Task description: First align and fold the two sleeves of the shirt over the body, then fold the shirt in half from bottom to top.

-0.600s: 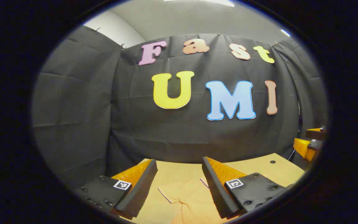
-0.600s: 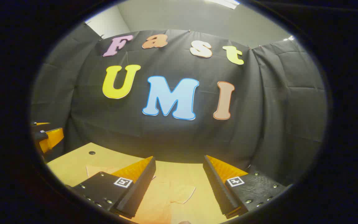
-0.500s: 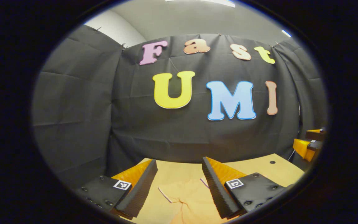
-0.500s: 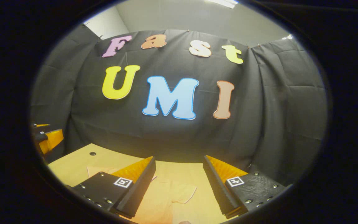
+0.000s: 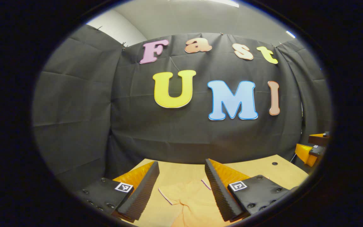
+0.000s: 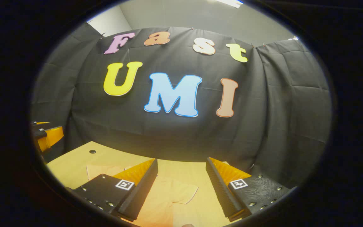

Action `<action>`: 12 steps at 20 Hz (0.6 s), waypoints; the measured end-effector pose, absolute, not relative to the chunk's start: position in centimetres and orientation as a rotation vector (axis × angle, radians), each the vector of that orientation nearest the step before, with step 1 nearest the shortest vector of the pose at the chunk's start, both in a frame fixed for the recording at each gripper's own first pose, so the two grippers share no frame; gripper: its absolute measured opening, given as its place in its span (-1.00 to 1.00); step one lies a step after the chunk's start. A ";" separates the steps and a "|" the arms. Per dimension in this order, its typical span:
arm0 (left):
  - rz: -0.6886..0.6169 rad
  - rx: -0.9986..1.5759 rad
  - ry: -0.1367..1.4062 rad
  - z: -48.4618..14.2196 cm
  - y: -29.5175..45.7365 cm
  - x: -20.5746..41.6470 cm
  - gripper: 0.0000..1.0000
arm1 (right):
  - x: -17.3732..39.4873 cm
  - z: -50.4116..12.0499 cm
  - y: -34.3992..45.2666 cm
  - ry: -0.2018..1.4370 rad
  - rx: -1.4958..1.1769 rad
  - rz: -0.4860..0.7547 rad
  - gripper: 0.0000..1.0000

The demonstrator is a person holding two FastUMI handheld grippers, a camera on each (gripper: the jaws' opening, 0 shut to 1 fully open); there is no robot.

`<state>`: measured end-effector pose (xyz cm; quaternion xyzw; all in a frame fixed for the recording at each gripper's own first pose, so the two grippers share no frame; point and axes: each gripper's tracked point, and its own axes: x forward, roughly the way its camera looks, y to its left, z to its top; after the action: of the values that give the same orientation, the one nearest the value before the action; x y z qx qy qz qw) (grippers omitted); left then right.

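A pale orange shirt [image 5: 187, 201] is laid flat on a wooden table [image 5: 263, 167], low and near in both views, under the two grippers. In the left gripper view, the left gripper [image 5: 181, 189] is held above the table with its jaws set wide and nothing between them; a short sleeve [image 5: 169, 194] with a pale trimmed cuff is seen spread out in the gap. In the right gripper view, the right gripper [image 6: 181, 187] is likewise held wide apart and empty above the cloth, and the other sleeve [image 6: 181, 192] is seen lying outward, its cuff pointing away from the body of the shirt. The left gripper is also caught at the left edge of that view [image 6: 47, 137]. No fold is judged to have been made yet, since both sleeves are spread to the sides. The shirt is judged to be light, thin and limp, so it is likely to sag and crease when lifted, and to slide a little on the smooth wood. Each sleeve is best taken at its cuff edge, where the hem gives a firmer, doubled layer to pinch. The lower hem cannot be seen in either view.
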<state>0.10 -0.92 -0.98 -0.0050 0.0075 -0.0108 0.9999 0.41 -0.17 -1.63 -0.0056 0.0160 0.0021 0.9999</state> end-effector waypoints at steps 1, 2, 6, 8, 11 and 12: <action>-0.018 -0.010 0.014 -0.9 -1.0 0.2 0.86 | 0.5 -1.8 -0.3 0.032 -0.010 0.005 0.89; -0.016 -0.010 0.014 -1.0 -0.9 0.1 0.86 | 0.7 -1.8 -0.3 0.034 -0.009 0.006 0.89; 0.000 -0.019 0.030 -1.6 -0.8 0.3 0.87 | 1.9 -3.3 -0.4 0.061 -0.025 0.013 0.89; 0.012 -0.023 0.032 -1.8 -0.7 0.3 0.86 | 2.8 -4.4 -0.4 0.075 -0.042 0.028 0.89; 0.030 -0.026 0.034 -2.0 -0.8 0.3 0.86 | 4.8 -6.6 -0.6 0.114 -0.025 0.043 0.89; 0.034 -0.025 0.036 -2.1 -1.0 0.2 0.87 | 5.6 -7.3 -0.8 0.133 -0.011 0.043 0.90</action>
<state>0.21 -0.95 -2.09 -0.0126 0.0179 0.0170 0.9996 5.58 -0.75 -7.34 -0.0055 0.0666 0.0217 0.9975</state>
